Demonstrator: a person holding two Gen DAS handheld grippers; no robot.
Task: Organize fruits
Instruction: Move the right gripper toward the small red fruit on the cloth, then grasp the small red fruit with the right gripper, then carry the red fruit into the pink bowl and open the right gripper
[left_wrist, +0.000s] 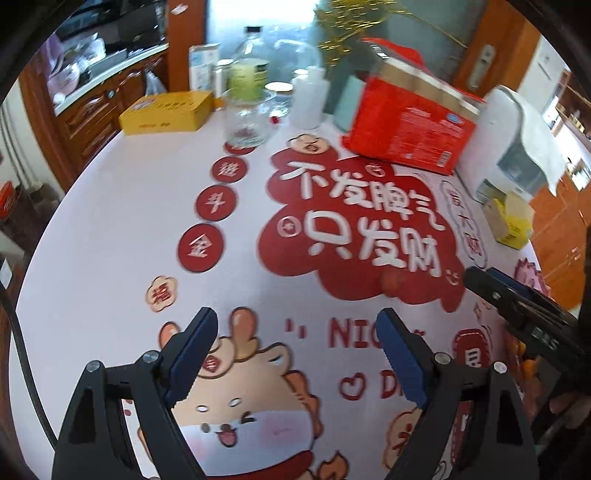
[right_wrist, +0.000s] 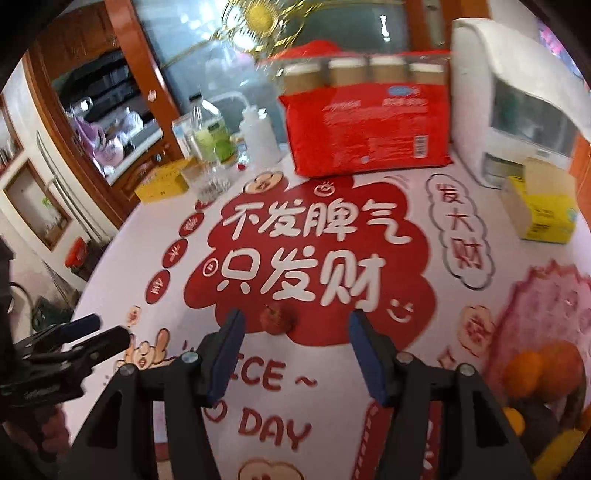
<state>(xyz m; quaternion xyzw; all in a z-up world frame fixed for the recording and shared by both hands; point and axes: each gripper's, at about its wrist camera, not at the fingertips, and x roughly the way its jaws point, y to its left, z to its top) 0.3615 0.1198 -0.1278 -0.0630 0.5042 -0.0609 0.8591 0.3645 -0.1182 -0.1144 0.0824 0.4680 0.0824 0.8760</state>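
Hovering over bench, both jaws open and empty. Small red apple just ahead of right gripper, camouflaged on red print; oranges lower right. Risk: knocking apple rolling.

A home dining room: printed tablecloth, wooden cabinets, bottles, and tissue box.

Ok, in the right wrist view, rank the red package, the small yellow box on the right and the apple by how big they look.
1. red package
2. yellow box, nearer the camera than the package
3. apple, clearly smallest, though nearest
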